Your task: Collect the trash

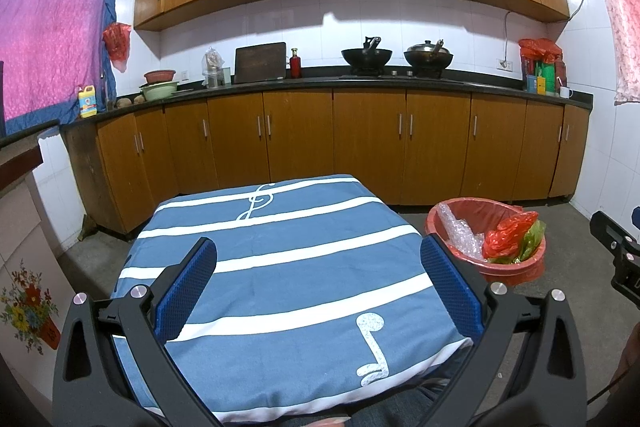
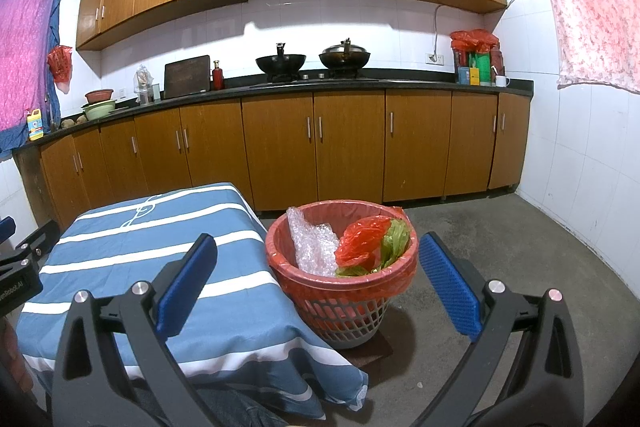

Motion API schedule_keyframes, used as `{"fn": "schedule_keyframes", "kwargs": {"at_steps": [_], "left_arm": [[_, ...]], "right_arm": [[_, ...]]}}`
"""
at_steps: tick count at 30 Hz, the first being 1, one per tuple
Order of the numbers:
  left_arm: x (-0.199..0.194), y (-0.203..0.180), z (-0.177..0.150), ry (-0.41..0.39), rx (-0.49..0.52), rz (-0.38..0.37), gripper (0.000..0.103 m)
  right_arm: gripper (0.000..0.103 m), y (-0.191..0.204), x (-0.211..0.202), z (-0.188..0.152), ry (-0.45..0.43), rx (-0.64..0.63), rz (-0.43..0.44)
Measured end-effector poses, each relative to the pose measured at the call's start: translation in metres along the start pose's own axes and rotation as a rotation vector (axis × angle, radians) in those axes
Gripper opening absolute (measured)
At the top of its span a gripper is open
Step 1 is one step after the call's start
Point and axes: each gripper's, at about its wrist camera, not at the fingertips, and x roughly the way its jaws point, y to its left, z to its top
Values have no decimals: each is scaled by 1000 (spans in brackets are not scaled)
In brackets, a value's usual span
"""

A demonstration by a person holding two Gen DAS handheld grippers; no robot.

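Trash point(image 2: 356, 247) fills the basket point(image 2: 352, 319); left gripper point(image 1: 318, 285) and right gripper point(image 2: 318, 285) both gape empty.

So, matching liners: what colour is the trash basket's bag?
Red liner bag, clearest in the right wrist view.

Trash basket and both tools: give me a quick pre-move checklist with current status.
1. Left tool open, holding nothing: ok.
2. Right tool open, holding nothing: ok.
3. Grey mesh trash basket with red liner upright on the floor beside the table: ok.
4. Bubble wrap and red plastic bag inside the basket: ok.
5. Blue-and-white striped tablecloth shows no trash: ok.
6. Trash elsewhere, out of view: cannot tell.
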Motion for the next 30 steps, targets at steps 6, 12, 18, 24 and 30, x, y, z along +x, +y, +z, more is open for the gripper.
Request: {"fn": "schedule_keyframes", "kwargs": {"at_steps": [6, 12, 18, 24, 30], "left_arm": [[0, 0, 0, 3, -1, -2, 101], [-1, -1, 0, 4, -2, -3, 101], [-1, -1, 0, 4, -1, -3, 101], [-2, -4, -1, 7, -3, -5, 101], [-5, -10, -1, 13, -9, -8, 101]], "right_arm": [[99, 0, 0, 0, 0, 0, 0], [99, 0, 0, 0, 1, 0, 1], [99, 0, -1, 0, 2, 0, 1], [99, 0, -1, 0, 3, 0, 1], [99, 0, 0, -3, 5, 0, 2]]}}
